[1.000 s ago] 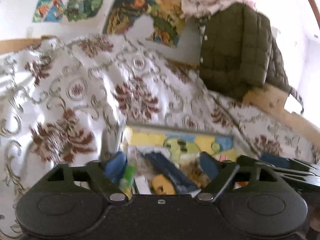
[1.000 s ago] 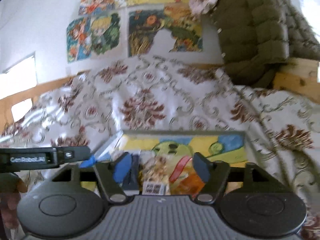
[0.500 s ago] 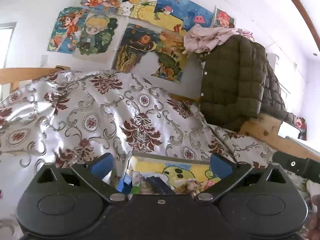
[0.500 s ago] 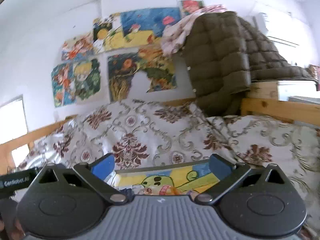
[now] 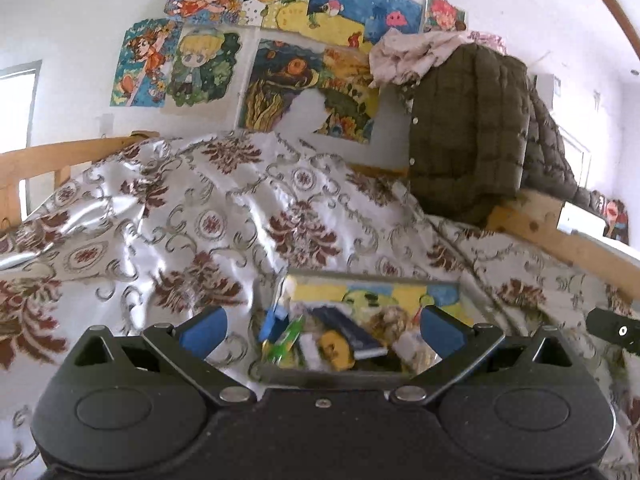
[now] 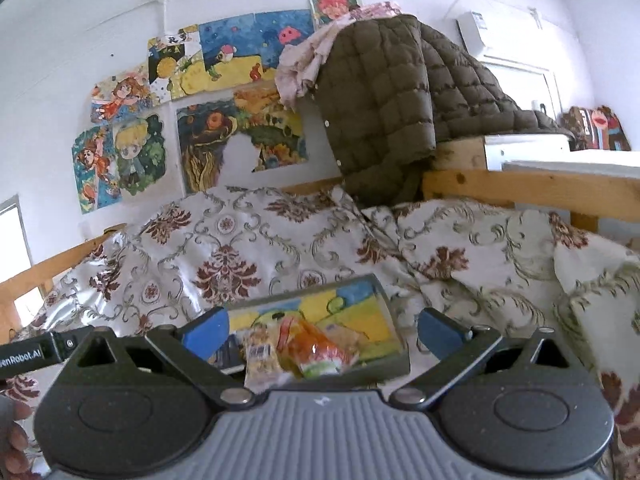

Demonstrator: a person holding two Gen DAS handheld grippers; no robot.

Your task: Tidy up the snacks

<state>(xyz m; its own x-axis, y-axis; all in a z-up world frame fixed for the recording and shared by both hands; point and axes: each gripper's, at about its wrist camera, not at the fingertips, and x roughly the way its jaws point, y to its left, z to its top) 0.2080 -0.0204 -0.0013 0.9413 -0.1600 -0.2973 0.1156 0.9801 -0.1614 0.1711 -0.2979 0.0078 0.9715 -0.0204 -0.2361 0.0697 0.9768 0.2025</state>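
Nearest the lens in both views are the grippers themselves. The left gripper (image 5: 322,326) has its blue pads spread wide with nothing between them, and the right gripper (image 6: 324,330) is just as wide and just as empty.

Just beyond the fingers, low in the centre of each frame, sits the tray (image 5: 372,278), a shallow box with a cartoon print on its floor, resting on the patterned bedspread (image 5: 224,216). The snacks (image 5: 340,340) are heaped inside it. From the left wrist the pile lies straight ahead and a little below the fingers, and a dark blue pack (image 5: 348,330) runs diagonally from upper left to lower right. From the right wrist an orange bag (image 6: 316,346) lies dead centre between the pads, with a pale barcode packet (image 6: 262,356) touching its left side.

I judge the right gripper the nearer and better lined up, since the orange bag sits square in its gap. The left view is soft with blur, so the smaller packs there are hard to tell apart.

Farther back, a green quilted jacket (image 6: 384,96) hangs over the bed frame, under drawings (image 5: 296,60) on the wall.
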